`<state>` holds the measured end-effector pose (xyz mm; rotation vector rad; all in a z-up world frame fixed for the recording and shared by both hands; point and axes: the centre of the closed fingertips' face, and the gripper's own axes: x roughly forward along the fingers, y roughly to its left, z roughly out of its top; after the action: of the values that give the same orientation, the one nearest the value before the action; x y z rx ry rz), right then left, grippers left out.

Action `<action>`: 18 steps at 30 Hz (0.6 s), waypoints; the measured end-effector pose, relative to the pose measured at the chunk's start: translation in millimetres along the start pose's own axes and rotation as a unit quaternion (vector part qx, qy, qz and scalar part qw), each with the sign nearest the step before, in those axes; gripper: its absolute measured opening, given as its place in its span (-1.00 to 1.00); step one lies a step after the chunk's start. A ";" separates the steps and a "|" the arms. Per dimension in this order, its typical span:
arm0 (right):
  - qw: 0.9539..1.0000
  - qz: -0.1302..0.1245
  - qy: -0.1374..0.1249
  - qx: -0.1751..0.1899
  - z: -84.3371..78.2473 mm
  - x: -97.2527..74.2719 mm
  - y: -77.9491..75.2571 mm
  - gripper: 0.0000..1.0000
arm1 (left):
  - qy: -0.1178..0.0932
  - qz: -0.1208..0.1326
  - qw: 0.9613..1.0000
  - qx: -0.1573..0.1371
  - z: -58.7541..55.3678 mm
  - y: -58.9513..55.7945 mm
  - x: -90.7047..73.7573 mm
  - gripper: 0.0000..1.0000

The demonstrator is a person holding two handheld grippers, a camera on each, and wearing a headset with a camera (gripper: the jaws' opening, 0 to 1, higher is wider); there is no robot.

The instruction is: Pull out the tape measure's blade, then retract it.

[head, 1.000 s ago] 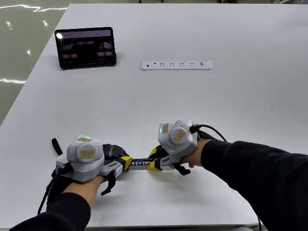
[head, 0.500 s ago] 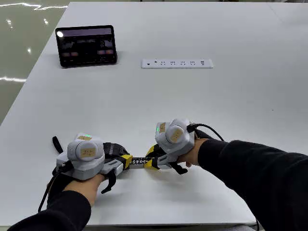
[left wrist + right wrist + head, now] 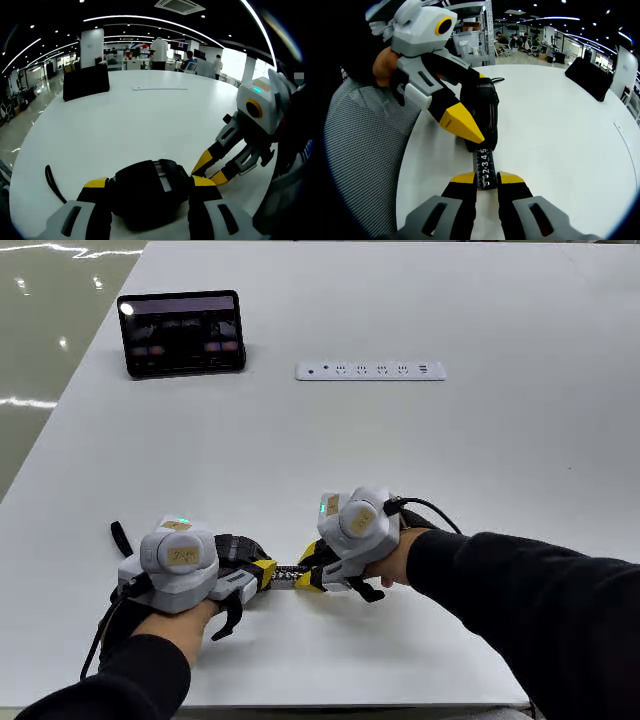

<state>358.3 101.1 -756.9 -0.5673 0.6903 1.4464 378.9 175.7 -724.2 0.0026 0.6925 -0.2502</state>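
1. Left gripper (image 3: 258, 573) sits low at the near edge of the white table (image 3: 400, 460). Its jaws are clamped on either side of the black tape measure (image 3: 145, 192), one yellow-tipped finger on each flank of the case.
2. Right gripper (image 3: 486, 179) faces it from the other side, and its two jaws are pinched onto the free end of the blade (image 3: 484, 165). In the head view only a brief stretch of blade spans the gap between the two grippers.
3. Both forearms, in dark sleeves, reach in from the near edge. The left hand (image 3: 175, 625) comes straight forward, while the right hand (image 3: 390, 560) is angled in across the body so that its gripper points left.
4. Numerals 2, 3, 4 and 5 can be read on the blade in the right gripper view, running toward the case.
5. Tan stickers top each gripper body, but their print is too small to read. A small green light glows on each.
6. Farther back stand a dark tablet (image 3: 182, 332) and, to its right, a white power strip (image 3: 370, 370). The tablet's screen shows rows of tiles — none legible.
7. Most of the tape measure case is covered by the left gripper in the head view. The blade's hook is hidden between the right gripper's jaws.
8. A black strap (image 3: 120, 538) lies on the table just left of the left gripper, and a black cable (image 3: 425, 508) arcs behind the right one.
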 end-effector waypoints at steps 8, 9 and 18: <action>1.000 0.000 -0.003 0.006 1.9 2.6 0.9 -0.78 | -0.001 0.000 1.000 -0.002 0.1 0.1 -0.1 0.15; 1.000 0.000 -0.003 0.005 2.5 3.3 1.0 -0.78 | -0.001 0.000 1.000 -0.005 0.4 0.6 -0.2 0.15; 1.000 0.001 -0.007 -0.002 8.3 9.6 1.5 -0.78 | 0.000 0.001 1.000 -0.004 0.5 -0.1 -0.4 0.15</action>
<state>357.5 113.8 -758.0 -0.5597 0.6774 1.4525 378.9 175.7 -723.6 -0.0042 0.6927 -0.2462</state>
